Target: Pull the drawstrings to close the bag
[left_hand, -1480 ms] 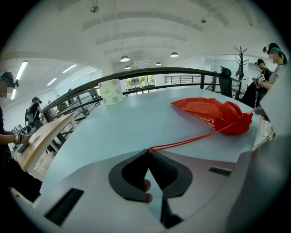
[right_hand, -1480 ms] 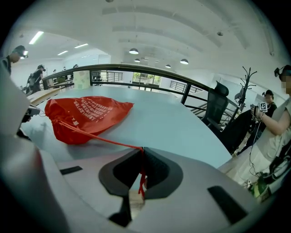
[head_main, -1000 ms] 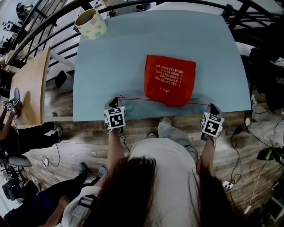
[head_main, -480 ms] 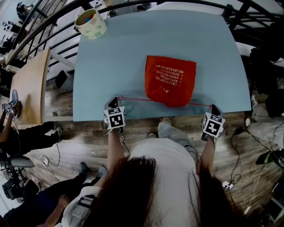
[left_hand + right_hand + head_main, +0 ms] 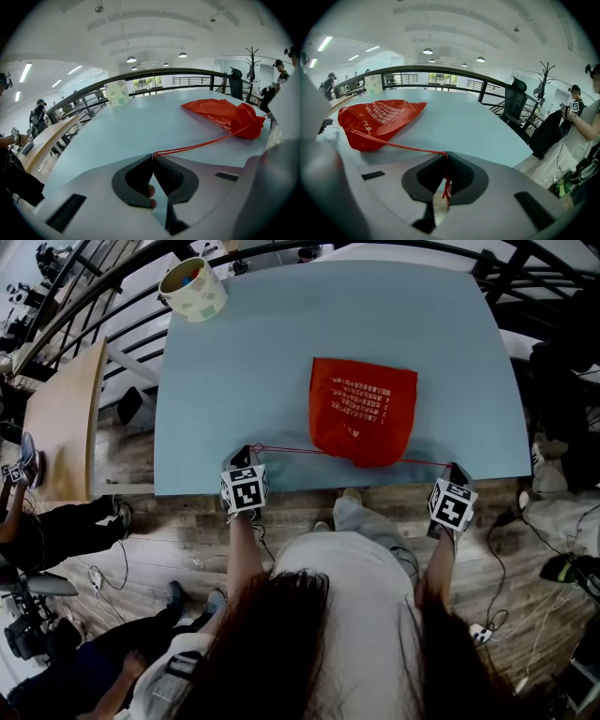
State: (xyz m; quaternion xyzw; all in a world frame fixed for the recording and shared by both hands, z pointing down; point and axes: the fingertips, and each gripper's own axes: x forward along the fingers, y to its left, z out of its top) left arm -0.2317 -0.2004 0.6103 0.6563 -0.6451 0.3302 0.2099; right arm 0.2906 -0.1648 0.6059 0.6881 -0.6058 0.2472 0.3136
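A red drawstring bag (image 5: 363, 423) with white print lies flat on the light blue table (image 5: 262, 362), its gathered mouth toward the near edge. It also appears in the left gripper view as the bag (image 5: 225, 117) at the right, and in the right gripper view as the bag (image 5: 377, 119) at the left. Two thin red drawstrings run taut from its mouth, one left (image 5: 286, 449) and one right (image 5: 427, 462). My left gripper (image 5: 250, 452) is shut on the left drawstring (image 5: 201, 143). My right gripper (image 5: 454, 468) is shut on the right drawstring (image 5: 393, 146); its loose end hangs between the jaws.
A pale cup-like container (image 5: 192, 289) stands at the table's far left corner. A wooden bench (image 5: 61, 423) and a seated person's hand are at the left. Black railing (image 5: 525, 277) rings the table's far side. Cables lie on the wood floor (image 5: 525, 587).
The bag has slid slightly to the right and the right gripper has shifted a little to the right with its string. The left gripper has stayed put.
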